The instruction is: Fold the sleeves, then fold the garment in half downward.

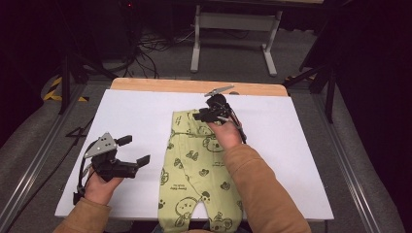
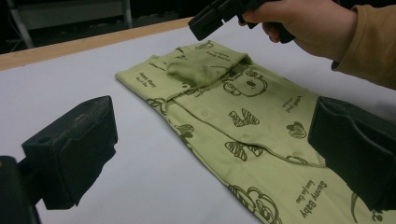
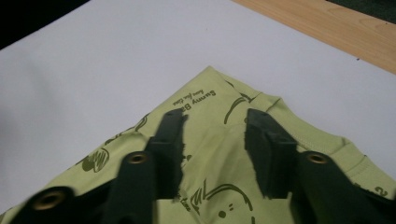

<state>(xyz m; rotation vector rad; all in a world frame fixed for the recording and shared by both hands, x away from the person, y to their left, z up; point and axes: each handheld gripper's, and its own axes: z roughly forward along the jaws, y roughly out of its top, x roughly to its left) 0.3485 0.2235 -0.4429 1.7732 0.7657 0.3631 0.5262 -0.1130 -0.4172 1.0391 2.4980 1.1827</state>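
Pale green baby garment (image 1: 199,165) of soft printed cotton, patterned with dark bears and lettering, spread flat on white table sheet (image 1: 291,145), running from near edge toward far side, slightly right of centre. Far corner folded over onto itself. Right gripper (image 1: 206,115) poised over that far folded end, jaws partly apart with cloth beneath them, pads not pinching fabric. Right hand (image 1: 224,133) stretched forward over garment, orange-brown sleeve (image 1: 262,189) angled in from near edge, wrist tipped down. Left gripper (image 1: 136,150) held low above bare sheet, well left of garment, jaws spread wide and empty, pointing right toward cloth. Left hand (image 1: 99,187) wrapped around handle near table's front edge, forearm short in view, grey three-cornered plate (image 1: 102,144) on top.
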